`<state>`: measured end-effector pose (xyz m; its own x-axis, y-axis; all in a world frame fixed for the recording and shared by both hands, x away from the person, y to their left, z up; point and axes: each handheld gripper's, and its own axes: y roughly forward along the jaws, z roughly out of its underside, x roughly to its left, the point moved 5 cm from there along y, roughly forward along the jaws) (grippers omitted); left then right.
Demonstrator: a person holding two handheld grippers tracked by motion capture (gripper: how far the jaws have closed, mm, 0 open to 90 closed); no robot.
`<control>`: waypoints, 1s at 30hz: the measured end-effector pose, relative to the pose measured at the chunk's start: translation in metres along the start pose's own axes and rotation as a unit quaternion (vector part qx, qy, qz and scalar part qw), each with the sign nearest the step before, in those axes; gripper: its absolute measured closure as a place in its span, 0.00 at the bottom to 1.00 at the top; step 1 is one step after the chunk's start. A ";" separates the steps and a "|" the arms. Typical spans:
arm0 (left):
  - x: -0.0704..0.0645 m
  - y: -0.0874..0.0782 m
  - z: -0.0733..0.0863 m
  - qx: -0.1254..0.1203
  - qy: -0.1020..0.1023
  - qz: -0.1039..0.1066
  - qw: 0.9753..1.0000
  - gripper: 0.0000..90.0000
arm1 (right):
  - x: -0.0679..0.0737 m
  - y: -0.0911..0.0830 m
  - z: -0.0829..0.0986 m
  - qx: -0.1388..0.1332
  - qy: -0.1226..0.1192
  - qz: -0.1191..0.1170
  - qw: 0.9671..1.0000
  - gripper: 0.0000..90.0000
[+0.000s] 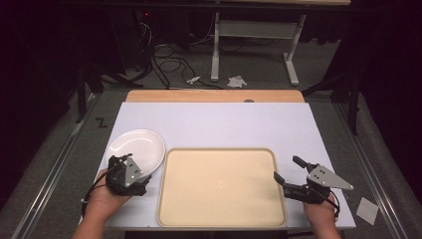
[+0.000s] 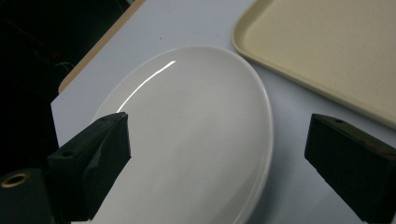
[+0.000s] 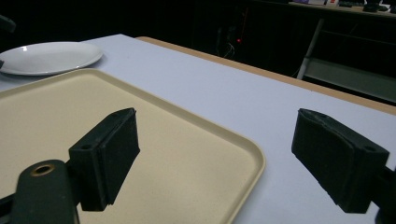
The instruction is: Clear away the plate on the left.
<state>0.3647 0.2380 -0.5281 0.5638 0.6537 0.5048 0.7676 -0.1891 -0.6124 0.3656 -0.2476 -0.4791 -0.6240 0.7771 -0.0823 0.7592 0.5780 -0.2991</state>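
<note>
A white oval plate (image 1: 135, 148) lies empty at the table's left, just left of a large beige tray (image 1: 221, 186) that is also empty. My left gripper (image 1: 128, 168) hovers at the plate's near rim. In the left gripper view it (image 2: 222, 121) is open, its jaws spread wide over the plate (image 2: 196, 130), with the tray (image 2: 327, 42) at the upper right. My right gripper (image 1: 287, 169) is open at the tray's right edge. In the right gripper view it (image 3: 217, 116) has one jaw over the tray (image 3: 70, 116) and the other over the table, with the plate (image 3: 46, 56) far off.
The white tabletop (image 1: 214, 119) has a wooden strip (image 1: 214, 95) along its far edge. A white paper scrap (image 1: 367, 209) lies on the floor at the right. Cables (image 1: 166, 62) and a desk frame (image 1: 254, 35) stand beyond the table.
</note>
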 end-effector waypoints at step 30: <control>-0.019 0.022 0.008 0.126 0.186 -0.012 0.974 0.78 | 0.000 0.000 0.000 -0.001 0.002 0.001 1.000 0.18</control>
<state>0.3686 0.2277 -0.5562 0.6535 0.3362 0.6781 0.7096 0.0395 -0.7035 0.3655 -0.2481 -0.4792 -0.6222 0.7790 -0.0780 0.7602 0.5774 -0.2977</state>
